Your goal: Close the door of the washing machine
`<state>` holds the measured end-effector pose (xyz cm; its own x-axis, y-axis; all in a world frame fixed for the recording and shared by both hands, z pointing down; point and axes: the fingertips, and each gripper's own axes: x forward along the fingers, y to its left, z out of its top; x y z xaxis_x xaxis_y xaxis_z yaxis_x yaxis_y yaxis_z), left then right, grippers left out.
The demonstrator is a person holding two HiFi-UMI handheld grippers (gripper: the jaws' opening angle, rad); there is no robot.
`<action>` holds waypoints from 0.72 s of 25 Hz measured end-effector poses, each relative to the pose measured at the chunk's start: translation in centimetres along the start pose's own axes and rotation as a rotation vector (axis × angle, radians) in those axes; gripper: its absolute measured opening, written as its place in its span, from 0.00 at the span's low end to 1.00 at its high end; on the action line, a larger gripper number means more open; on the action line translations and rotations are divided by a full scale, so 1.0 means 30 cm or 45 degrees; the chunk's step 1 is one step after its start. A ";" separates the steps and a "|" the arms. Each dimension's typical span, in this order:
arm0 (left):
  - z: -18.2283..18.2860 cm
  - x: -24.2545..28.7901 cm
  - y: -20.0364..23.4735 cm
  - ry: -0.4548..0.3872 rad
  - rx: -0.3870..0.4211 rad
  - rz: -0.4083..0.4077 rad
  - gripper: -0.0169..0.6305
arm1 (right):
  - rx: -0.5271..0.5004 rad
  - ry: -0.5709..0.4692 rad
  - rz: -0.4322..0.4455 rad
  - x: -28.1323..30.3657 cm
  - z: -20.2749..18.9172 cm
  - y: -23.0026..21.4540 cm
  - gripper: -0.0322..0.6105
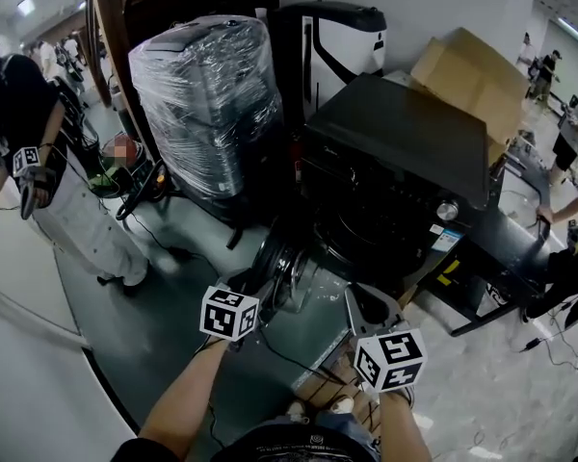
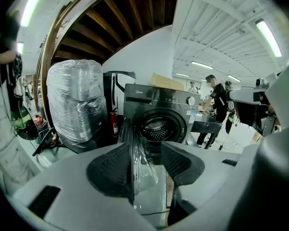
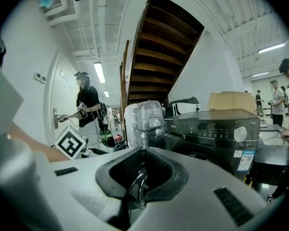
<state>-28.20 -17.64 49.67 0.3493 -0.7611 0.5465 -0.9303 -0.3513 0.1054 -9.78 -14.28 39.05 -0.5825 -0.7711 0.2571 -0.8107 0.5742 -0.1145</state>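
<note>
Looming beside the washing machine door (image 1: 275, 261) stands a plastic-wrapped appliance (image 1: 208, 104).

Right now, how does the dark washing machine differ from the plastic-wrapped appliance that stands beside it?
The washing machine is bare, dark and glossy; the wrapped appliance is covered in clear plastic film. The washing machine's round door hangs open and its drum shows; the wrapped appliance shows no opening. Both stand on the floor by the white wall.
</note>
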 end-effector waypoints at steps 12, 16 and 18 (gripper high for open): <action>-0.105 0.181 0.144 0.187 0.035 -0.016 0.36 | 0.007 0.039 -0.075 0.007 -0.036 -0.083 0.09; -0.135 0.225 0.167 0.244 0.031 -0.031 0.38 | 0.015 0.052 -0.100 0.007 -0.049 -0.108 0.09; -0.145 0.237 0.173 0.267 0.034 -0.041 0.39 | 0.020 0.059 -0.108 0.010 -0.052 -0.114 0.09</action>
<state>-31.02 -22.50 57.73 0.3456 -0.6202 0.7042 -0.9146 -0.3904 0.1051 -7.08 -16.04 41.02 -0.5088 -0.8028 0.3108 -0.8579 0.5029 -0.1056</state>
